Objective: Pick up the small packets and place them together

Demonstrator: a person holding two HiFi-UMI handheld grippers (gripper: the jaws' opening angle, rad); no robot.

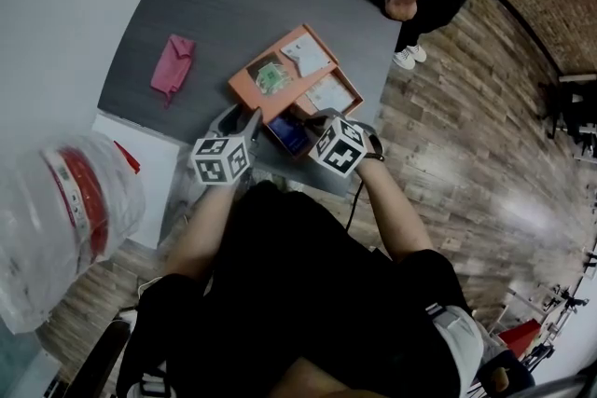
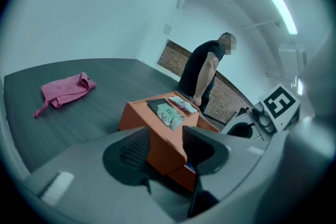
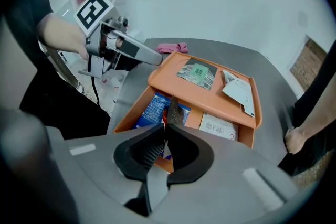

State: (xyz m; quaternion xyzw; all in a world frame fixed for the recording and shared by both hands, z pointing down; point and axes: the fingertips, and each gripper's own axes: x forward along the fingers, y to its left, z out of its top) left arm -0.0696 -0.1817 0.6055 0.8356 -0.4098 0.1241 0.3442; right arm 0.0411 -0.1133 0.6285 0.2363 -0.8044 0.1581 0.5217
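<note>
The left gripper (image 2: pixel 167 131) has its jaws spread wide, and a corner of the orange box (image 2: pixel 135 114) sits right between them. Both pads look pressed on the box wall, one on each side of the corner. The right gripper (image 3: pixel 165 128) has its jaws pressed together on a thin dark packet (image 3: pixel 173 110). The packet sticks up past the jaw tips, above the low part of the box. Just to the left of those tips, down in the box, lies a blue packet (image 3: pixel 153 108). To the right of the tips, also down in the box, lies a white packet with print (image 3: pixel 218 126). Farther out past the right jaws is the top shelf of the box. A green packet (image 3: pixel 198 72) and a plain white packet (image 3: pixel 239 93) lie on it, a little apart. The box stands on a dark grey table (image 2: pixel 110 78). Far off to the left of the left jaws, a pink cloth (image 2: pixel 65 89) lies on the table. Beyond the box, past the left jaws, a person (image 2: pixel 202 73) stands by the table edge.
</note>
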